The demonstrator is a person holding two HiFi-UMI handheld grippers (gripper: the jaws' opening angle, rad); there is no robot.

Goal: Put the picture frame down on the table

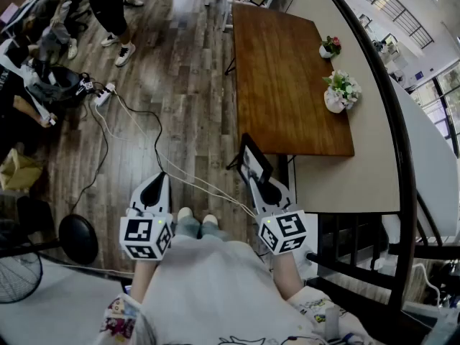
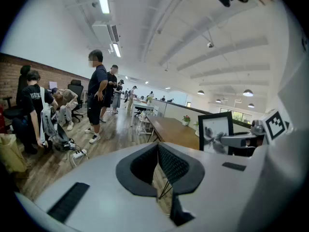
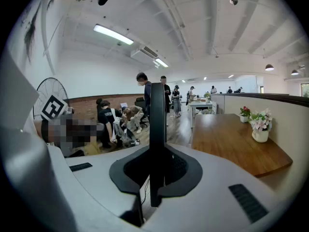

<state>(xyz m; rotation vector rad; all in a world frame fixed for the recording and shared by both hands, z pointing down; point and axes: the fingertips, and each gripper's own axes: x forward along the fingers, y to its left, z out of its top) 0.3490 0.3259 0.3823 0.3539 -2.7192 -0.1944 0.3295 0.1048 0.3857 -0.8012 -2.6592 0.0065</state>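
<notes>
The right gripper [image 1: 267, 190] is clamped on the bottom edge of the upright picture frame [image 1: 254, 162], held at the near end of the table [image 1: 287, 85]. A flower vase [image 1: 335, 100] and a smaller pot [image 1: 327, 50] stand on the table's right side. Left of the table, the left gripper [image 1: 159, 180] is over the floor cables [image 1: 129, 121], jaws together and empty.

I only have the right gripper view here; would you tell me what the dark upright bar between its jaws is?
Observer: It is the picture frame, edge-on to you; the left gripper view shows its black border and pale picture.
Operator: Thank you. Is it on the table yet?
Observer: No; the head view shows the right gripper holding it upright in the air by the table's near corner.
Operator: And the other one?
Observer: The left gripper is shut and empty.
</notes>
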